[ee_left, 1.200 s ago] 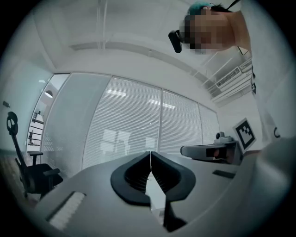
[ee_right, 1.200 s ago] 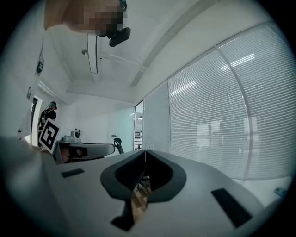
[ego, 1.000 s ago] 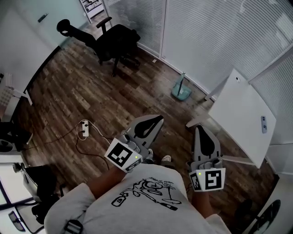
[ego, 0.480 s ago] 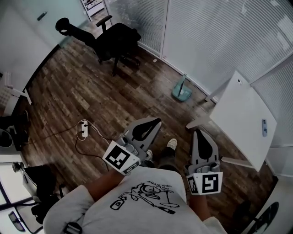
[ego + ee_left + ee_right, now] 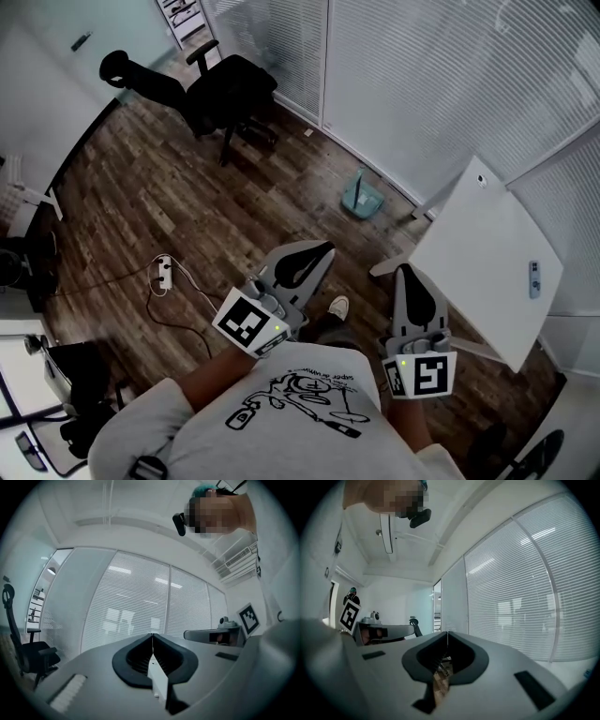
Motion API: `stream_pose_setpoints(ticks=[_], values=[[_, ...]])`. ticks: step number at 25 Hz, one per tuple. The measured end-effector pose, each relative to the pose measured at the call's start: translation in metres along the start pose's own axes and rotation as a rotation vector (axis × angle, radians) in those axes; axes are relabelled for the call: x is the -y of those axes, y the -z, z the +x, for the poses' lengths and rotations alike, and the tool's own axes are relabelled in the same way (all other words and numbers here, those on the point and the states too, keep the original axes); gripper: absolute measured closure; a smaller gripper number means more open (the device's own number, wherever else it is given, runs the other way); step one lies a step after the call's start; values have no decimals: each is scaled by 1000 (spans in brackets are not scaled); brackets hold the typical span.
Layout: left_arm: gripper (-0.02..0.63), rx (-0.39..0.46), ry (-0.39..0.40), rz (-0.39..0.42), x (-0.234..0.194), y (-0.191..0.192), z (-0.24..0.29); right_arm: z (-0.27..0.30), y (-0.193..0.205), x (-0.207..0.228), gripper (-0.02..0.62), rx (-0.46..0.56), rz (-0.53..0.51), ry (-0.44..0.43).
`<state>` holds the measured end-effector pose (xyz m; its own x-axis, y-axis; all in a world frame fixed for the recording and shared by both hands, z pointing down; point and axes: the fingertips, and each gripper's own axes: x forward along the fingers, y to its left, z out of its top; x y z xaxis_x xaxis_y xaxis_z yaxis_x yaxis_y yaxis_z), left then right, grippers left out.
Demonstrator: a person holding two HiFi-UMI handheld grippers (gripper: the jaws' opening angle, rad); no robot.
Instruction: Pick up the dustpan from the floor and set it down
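While dustpan lies out of reach, both grippers likely just carried level at waist: left gripper (image 5: 319, 253) jaws pressed together, empty; right gripper (image 5: 406, 272) likewise. Shirt print (image 5: 300, 394): illegible. Dustpan (image 5: 361, 197): teal, handle up, on floor by blinds, near white table (image 5: 487, 253). Office chair (image 5: 220, 89) farthest.

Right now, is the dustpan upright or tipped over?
Upright: the dustpan rests on the wood floor, its handle standing straight up.
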<state>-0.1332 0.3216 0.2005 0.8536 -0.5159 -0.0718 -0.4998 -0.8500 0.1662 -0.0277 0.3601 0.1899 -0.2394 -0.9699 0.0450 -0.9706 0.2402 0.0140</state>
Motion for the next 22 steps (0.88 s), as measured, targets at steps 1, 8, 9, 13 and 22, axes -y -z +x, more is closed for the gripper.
stream_pose_setpoints(ticks=[1, 8, 9, 13, 22], values=[[604, 0, -1, 1, 1, 0, 11, 3, -1, 11, 589, 1, -3, -3], [604, 0, -12, 23, 7, -3, 77, 17, -6, 80, 589, 12, -15, -8], [604, 2, -17, 28, 7, -4, 84, 18, -5, 86, 590, 11, -28, -12], [604, 8, -41, 46, 12, 0, 107, 21, 2, 106, 589, 9, -61, -36], [604, -1, -81, 10, 6, 14, 124, 34, 8, 121, 589, -7, -56, -78]])
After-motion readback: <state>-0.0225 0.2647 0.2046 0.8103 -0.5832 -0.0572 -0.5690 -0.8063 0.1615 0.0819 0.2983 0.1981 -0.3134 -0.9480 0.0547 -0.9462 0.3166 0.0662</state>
